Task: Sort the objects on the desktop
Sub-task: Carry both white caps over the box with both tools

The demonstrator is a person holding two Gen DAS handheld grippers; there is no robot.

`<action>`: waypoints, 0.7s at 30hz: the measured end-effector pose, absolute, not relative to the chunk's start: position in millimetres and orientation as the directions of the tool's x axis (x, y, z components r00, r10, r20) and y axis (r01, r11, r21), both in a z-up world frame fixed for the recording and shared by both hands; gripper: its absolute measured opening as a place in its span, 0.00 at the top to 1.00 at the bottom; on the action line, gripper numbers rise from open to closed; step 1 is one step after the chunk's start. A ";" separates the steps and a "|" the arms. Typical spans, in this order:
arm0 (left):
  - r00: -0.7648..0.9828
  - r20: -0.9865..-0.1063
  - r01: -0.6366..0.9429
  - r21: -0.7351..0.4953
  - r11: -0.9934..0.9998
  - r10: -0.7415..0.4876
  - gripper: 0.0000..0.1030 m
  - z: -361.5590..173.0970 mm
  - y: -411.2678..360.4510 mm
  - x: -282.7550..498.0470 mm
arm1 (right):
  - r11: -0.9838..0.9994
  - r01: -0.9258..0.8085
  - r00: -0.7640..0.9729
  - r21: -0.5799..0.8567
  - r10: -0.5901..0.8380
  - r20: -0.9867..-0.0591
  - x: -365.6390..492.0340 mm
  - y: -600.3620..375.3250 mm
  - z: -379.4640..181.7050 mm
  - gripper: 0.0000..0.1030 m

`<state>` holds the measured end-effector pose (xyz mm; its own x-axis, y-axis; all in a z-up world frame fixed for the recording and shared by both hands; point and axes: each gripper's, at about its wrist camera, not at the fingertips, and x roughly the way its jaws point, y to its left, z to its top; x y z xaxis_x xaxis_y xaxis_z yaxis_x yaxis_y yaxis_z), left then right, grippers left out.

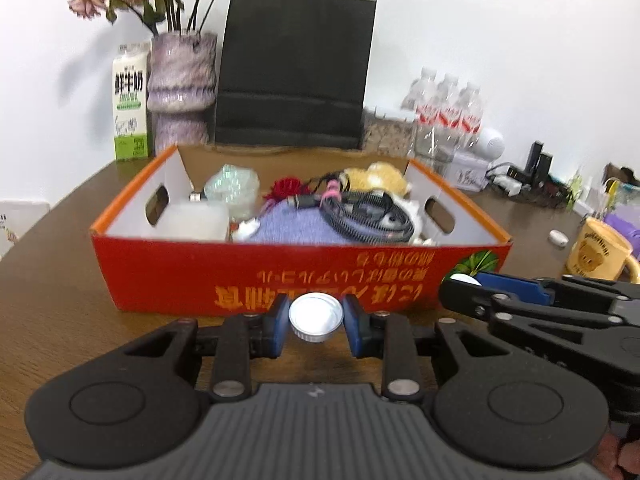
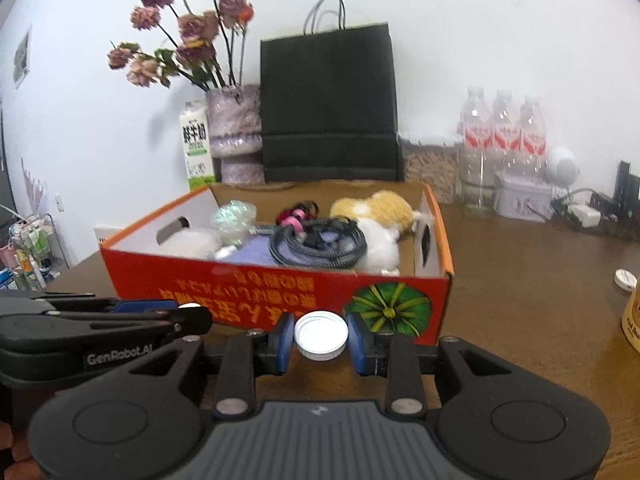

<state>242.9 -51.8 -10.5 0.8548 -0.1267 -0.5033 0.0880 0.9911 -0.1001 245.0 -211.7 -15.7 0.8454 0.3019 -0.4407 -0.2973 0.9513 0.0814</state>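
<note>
Two white bottle caps are in hand: the left gripper [image 1: 316, 326] has its jaws clamped on one white cap [image 1: 316, 317], the right gripper [image 2: 320, 338] on another [image 2: 321, 335], both just short of the red cardboard box [image 1: 256, 276] on the bench [image 1: 52, 300]. Judged step: carrying to the box; next, lift each cap over the near wall and release among the cable [image 1: 368, 216] and plush toy [image 2: 374, 208].

Brown wooden table [image 1: 60, 280] underneath, and straight ahead of the left gripper [image 1: 316, 320] sits the red cardboard box [image 1: 256, 272]. Beyond it: milk carton [image 1: 130, 108], vase [image 1: 180, 92], black paper bag [image 1: 296, 76], water bottles [image 1: 448, 112]. Off right, a yellow mug [image 1: 598, 250].
</note>
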 end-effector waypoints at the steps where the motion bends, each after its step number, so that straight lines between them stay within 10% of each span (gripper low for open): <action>1: 0.862 -0.490 0.093 -0.100 0.991 -0.130 0.71 -5.7 -50.2 240.8 | 0.951 -0.297 0.852 0.087 0.305 -0.426 244.3 -211.1 -11.8 0.73; 21: 0.941 -0.325 0.064 -0.086 0.994 -0.089 0.71 57.7 -11.1 288.5 | 0.945 -0.323 0.895 0.055 0.324 -0.306 307.8 -162.0 51.5 0.73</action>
<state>288.5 -11.1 57.7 0.9414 -0.0893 -0.3254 0.0644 0.9942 -0.0865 307.8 -162.0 51.5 0.8951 0.3240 -0.3062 -0.3230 0.9448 0.0553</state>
